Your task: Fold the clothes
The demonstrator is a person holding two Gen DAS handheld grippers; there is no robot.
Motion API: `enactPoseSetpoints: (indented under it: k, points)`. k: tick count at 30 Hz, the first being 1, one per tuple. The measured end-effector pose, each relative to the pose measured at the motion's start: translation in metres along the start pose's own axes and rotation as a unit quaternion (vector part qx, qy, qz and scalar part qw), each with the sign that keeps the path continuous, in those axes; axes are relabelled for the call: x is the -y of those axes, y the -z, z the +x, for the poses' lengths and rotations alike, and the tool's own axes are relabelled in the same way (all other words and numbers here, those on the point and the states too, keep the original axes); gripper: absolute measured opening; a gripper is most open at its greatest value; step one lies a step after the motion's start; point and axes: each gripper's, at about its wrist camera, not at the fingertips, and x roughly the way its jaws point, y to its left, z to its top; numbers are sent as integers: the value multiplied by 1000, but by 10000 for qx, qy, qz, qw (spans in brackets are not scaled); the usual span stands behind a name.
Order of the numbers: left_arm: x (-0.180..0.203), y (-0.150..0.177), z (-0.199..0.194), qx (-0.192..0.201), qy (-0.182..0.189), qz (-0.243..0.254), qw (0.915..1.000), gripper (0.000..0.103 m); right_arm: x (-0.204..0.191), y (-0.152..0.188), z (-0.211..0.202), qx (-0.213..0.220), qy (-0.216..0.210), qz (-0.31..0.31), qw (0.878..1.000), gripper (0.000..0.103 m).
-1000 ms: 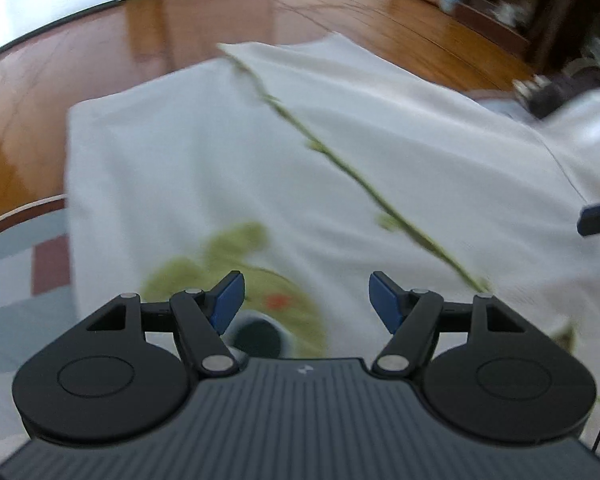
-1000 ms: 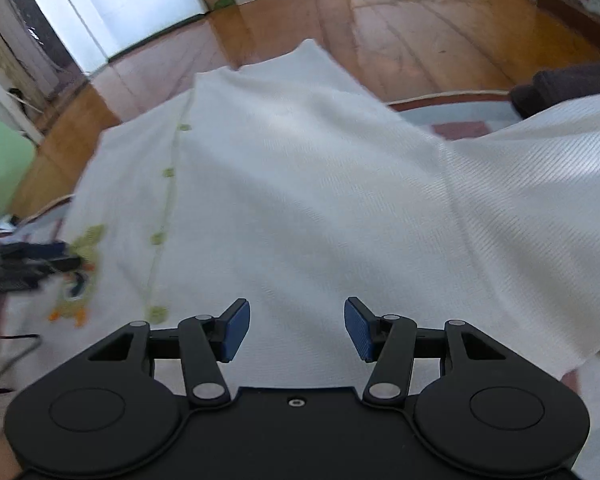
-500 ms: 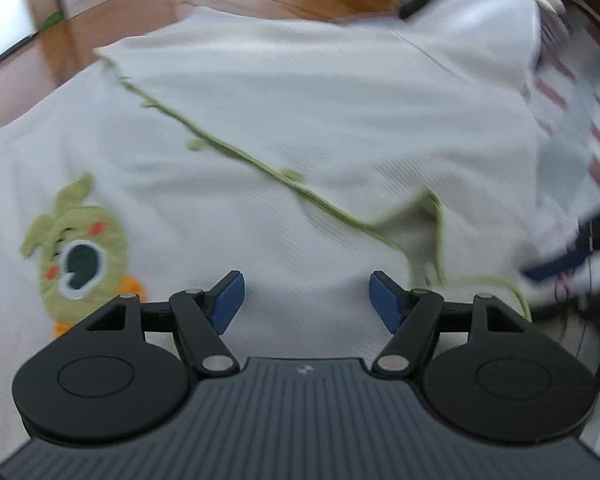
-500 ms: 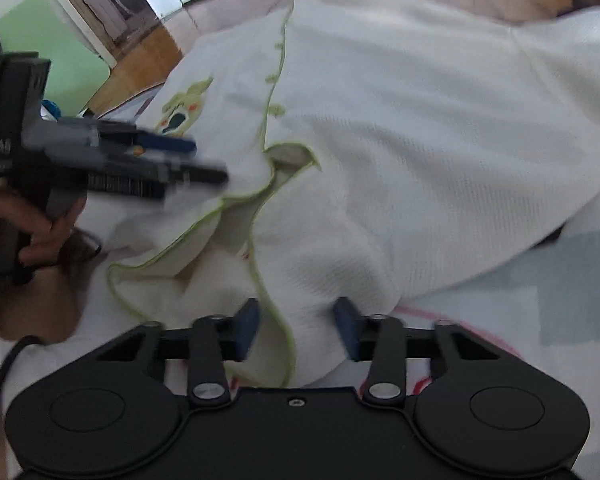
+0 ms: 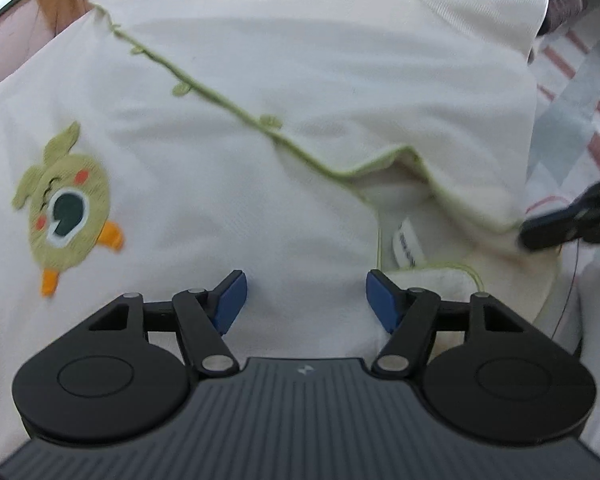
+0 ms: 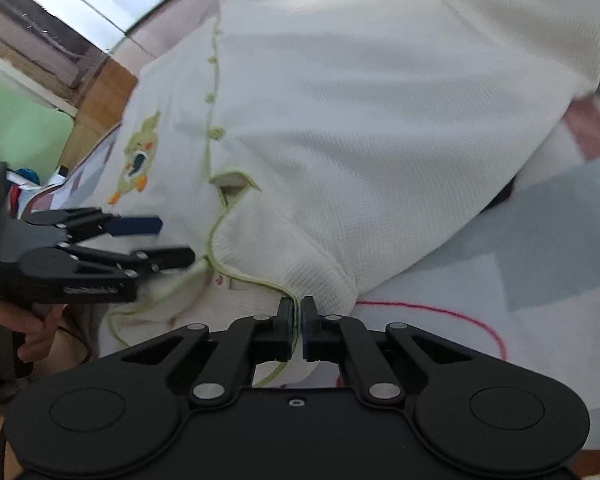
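Now right claw (image 6: pixel 297 320) clamps garment (image 6: pixel 360 128) hem, left claw (image 5: pixel 302 300) agape.

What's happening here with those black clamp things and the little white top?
A person is starting to fold a white cardigan with green trim and a duck patch, spread on a patterned rug. The right hand-held gripper has just closed its jaws on the green-edged neckline. The left hand-held gripper hovers open over the other side of the collar, gripping nothing yet. No fold has been made.
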Motion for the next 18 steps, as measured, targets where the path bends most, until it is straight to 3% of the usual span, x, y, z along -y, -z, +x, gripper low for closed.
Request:
enactPoseSetpoints:
  k: [11, 18]
  points:
    - [-2, 11, -21, -254, -331, -273, 9988, 66, -7, 20, -3, -464, 53, -335, 9983, 4]
    - [-42, 7, -49, -3, -728, -750, 9945, 68, -33, 9, -32, -227, 44, -687, 9974, 13]
